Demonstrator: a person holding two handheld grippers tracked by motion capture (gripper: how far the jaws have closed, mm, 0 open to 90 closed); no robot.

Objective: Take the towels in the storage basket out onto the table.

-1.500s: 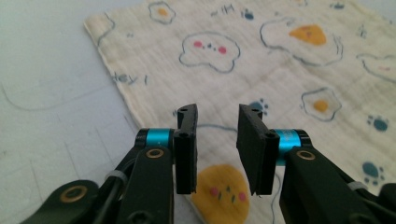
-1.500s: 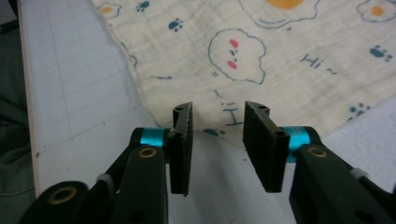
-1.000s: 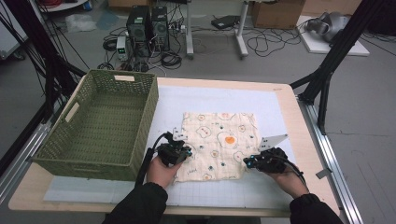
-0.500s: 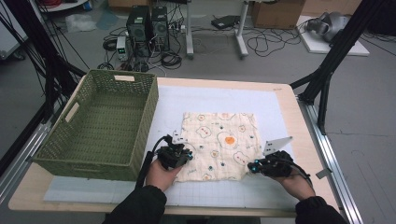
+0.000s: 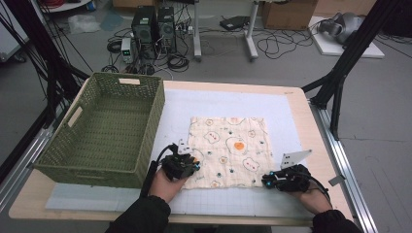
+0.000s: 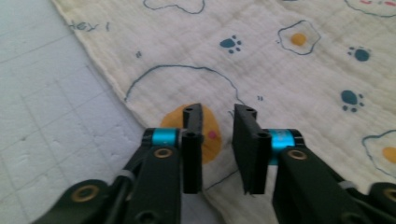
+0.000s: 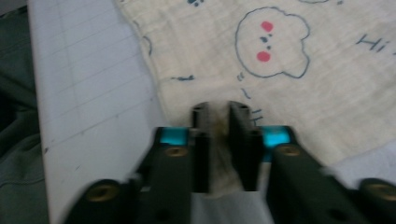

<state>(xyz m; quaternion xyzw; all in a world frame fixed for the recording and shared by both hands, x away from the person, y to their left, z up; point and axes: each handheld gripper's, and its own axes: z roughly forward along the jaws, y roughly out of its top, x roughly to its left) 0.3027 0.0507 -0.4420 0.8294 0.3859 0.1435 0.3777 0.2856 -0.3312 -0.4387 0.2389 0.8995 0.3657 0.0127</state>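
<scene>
Right claw (image 5: 268,181) slid toward the cloth (image 5: 228,150) corner, pinching it (left claw (image 5: 193,162) just spread; basket (image 5: 104,128) beside).

A cream muslin cloth (image 5: 228,151) printed with blue-outlined fried eggs, bear faces and paw prints lies spread flat and roughly square, just right of the green wicker basket (image 5: 104,128). Its left edge runs close beside the basket's right wall without touching it. The near right corner is bunched up slightly.
</scene>
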